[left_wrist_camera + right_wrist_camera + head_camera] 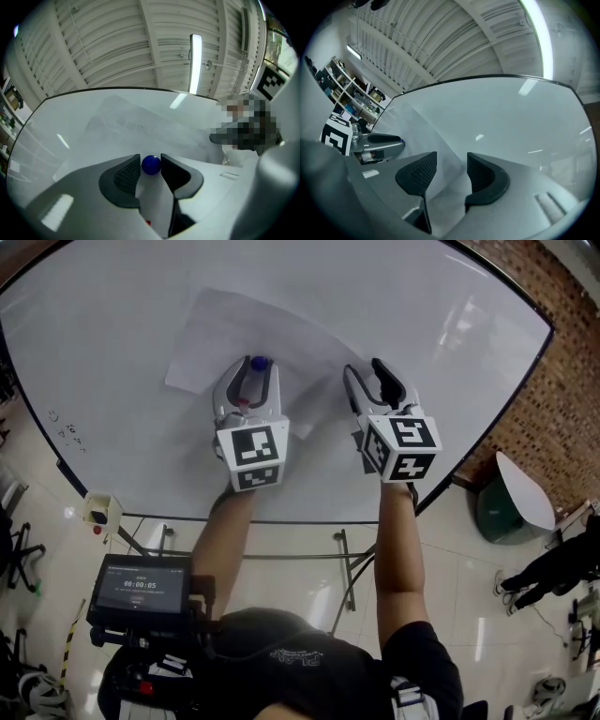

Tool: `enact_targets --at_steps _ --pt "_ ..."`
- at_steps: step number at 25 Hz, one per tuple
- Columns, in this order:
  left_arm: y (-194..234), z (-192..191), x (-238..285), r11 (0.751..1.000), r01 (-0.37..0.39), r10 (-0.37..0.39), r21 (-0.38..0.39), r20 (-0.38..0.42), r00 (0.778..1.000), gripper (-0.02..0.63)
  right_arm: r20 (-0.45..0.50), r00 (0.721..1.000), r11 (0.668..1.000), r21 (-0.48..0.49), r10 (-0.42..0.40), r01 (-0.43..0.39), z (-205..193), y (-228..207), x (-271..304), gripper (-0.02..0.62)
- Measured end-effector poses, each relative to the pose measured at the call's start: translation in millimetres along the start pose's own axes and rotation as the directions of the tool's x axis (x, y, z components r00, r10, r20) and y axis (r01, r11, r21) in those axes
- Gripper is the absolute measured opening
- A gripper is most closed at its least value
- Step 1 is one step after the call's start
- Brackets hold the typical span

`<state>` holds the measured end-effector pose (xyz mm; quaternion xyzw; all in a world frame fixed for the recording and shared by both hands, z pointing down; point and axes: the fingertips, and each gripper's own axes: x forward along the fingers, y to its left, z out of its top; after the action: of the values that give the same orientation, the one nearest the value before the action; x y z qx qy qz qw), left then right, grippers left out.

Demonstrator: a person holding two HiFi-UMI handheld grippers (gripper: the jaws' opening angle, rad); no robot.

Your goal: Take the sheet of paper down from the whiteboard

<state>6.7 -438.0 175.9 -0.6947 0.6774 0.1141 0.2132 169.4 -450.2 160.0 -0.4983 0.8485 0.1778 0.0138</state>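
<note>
A white sheet of paper (pixel 211 334) lies flat on the whiteboard (pixel 403 306), pinned by a round blue magnet (pixel 260 363). My left gripper (pixel 255 369) is at the board with the magnet (pixel 151 165) between its fingertips. The ball nearly fills the gap, and I see no squeeze on it. My right gripper (pixel 367 373) stands open with nothing between its pads, close to the board just right of the sheet. In the right gripper view the sheet's edge (pixel 423 133) runs down toward the gap of my right gripper (pixel 452 161). The left gripper (pixel 379 140) shows at that view's left.
A brick wall (pixel 562 399) rises past the board's right edge. The board's metal stand (pixel 347 568) is below it on a tiled floor. A small monitor (pixel 141 592) hangs on the chest rig. A person (pixel 553 568) stands at the far right, beside a green bin (pixel 497 512).
</note>
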Motion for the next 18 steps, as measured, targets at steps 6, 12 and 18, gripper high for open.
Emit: enact_targets --at_steps 6,12,18 --pt "3 4 -2 1.000 -0.016 0.017 -0.008 0.011 1.000 0.123 0.000 1.000 1.000 -0.013 -0.006 0.006 0 3 -3 0.043" --pt "5 2 -1 1.000 -0.016 0.016 -0.012 0.007 1.000 0.123 0.014 1.000 1.000 0.000 0.003 -0.003 1 10 -4 0.014" --pt "9 -4 0 1.000 -0.013 0.013 -0.008 -0.008 1.000 0.123 0.034 0.999 0.999 0.045 0.006 -0.007 -2 14 -8 0.012"
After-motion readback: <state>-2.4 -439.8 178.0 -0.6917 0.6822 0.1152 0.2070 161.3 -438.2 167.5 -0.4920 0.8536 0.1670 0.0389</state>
